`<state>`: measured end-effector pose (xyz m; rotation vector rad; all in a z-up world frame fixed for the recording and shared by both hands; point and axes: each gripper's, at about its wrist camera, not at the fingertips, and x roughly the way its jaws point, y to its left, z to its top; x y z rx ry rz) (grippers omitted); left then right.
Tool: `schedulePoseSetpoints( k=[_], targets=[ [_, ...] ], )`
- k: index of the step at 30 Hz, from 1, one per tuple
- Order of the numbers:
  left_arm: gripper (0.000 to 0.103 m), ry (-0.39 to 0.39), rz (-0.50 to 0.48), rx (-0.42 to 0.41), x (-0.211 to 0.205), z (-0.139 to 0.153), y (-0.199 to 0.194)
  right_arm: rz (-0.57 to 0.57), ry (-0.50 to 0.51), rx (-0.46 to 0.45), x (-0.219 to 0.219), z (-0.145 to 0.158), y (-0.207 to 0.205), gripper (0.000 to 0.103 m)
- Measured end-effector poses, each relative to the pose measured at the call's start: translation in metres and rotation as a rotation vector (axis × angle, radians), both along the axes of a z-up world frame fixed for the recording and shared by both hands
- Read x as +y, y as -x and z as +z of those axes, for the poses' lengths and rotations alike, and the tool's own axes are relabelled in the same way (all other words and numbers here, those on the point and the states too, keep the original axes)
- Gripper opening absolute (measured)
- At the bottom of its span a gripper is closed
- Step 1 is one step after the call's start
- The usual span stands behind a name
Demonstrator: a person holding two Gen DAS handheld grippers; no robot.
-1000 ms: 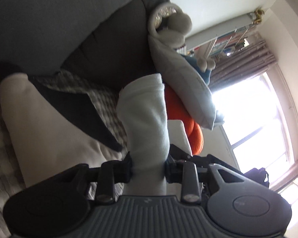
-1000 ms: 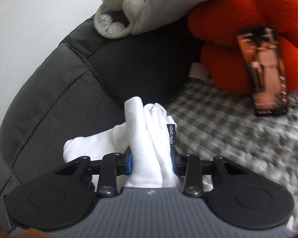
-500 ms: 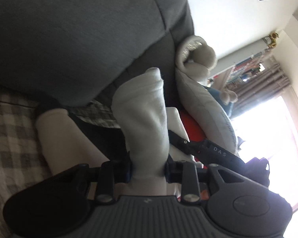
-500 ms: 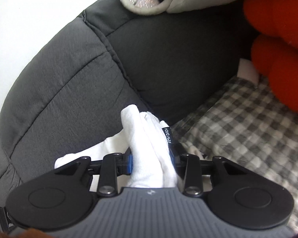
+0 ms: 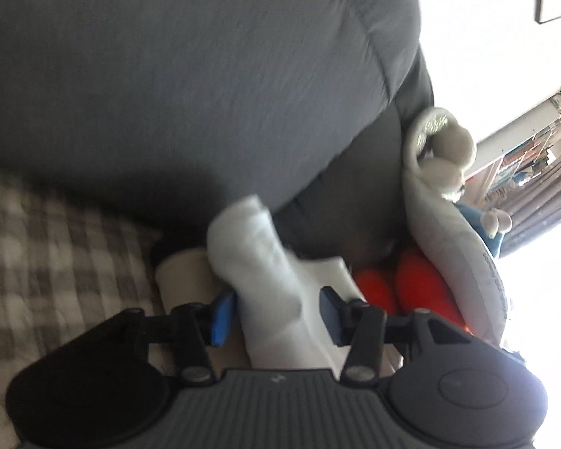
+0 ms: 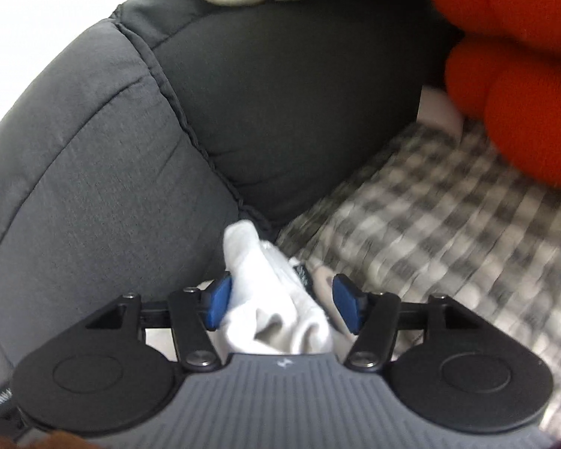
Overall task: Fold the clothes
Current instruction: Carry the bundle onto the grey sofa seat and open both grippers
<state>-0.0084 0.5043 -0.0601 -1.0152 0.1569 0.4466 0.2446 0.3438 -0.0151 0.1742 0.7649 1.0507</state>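
The left gripper (image 5: 275,312) has its jaws opening, and a bunched fold of the white garment (image 5: 258,262) stands between the two blue pads (image 5: 220,316). The left pad lies against the cloth's edge or just beside it, while the right pad stands clear of it with a gap, so nothing is pinched. Ahead of these fingers the fold rises and tips toward the dark grey sofa back (image 5: 205,75). To the left of the fingers lies the checked blanket (image 5: 56,262), and just beyond the left pad a cream-coloured piece of cloth (image 5: 183,273) rests under the white one. To the right of the fingers sit an orange cushion (image 5: 419,288) and a pale grey plush toy (image 5: 445,187), with bright window light behind them. The right gripper (image 6: 280,305) also has its jaws opening, with another bunch of the white garment (image 6: 276,307) between its pads. The cloth leans against the left pad (image 6: 217,305) and stays apart from the right one, slack and drooping toward the gripper body. Ahead of these fingers the fold's tip touches or nearly touches the seam where the sofa back (image 6: 112,149) meets the seat. The blanket (image 6: 448,224) spreads to the right of the fingers, and the orange cushion (image 6: 523,93) sits farther off on that side, blurred.
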Motion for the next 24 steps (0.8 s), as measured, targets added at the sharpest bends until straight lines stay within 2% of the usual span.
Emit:
schedulePoseSetpoints(
  k=[4,5,8,11,14,17,20,24],
  targets=[
    [0.051,-0.114,-0.002,0.028,-0.008,0.009,-0.001,-0.08,-0.027,-0.178,-0.012,0.019,0.021,0.06],
    [0.051,-0.148,-0.004,0.036,-0.011,0.011,-0.001,-0.089,-0.034,-0.219,-0.014,0.022,0.028,0.051],
    [0.051,-0.265,0.003,0.072,-0.02,0.021,-0.003,-0.092,-0.045,-0.318,-0.017,0.023,0.045,0.041],
    [0.051,-0.382,0.068,0.101,-0.034,0.027,0.002,-0.081,-0.026,-0.382,-0.016,0.015,0.058,0.033],
    [0.054,-0.451,0.069,0.104,-0.041,0.033,0.0,-0.085,0.003,-0.405,-0.014,0.004,0.062,0.031],
    [0.054,-0.462,-0.047,0.104,-0.043,0.031,-0.009,-0.102,0.01,-0.393,-0.016,-0.002,0.061,0.031],
    [0.054,-0.494,-0.161,0.197,-0.049,0.026,-0.026,-0.114,0.01,-0.365,-0.016,-0.01,0.058,0.031],
    [0.054,-0.606,-0.217,0.332,-0.06,0.023,-0.036,-0.12,0.031,-0.353,-0.015,-0.023,0.056,0.029]
  ],
)
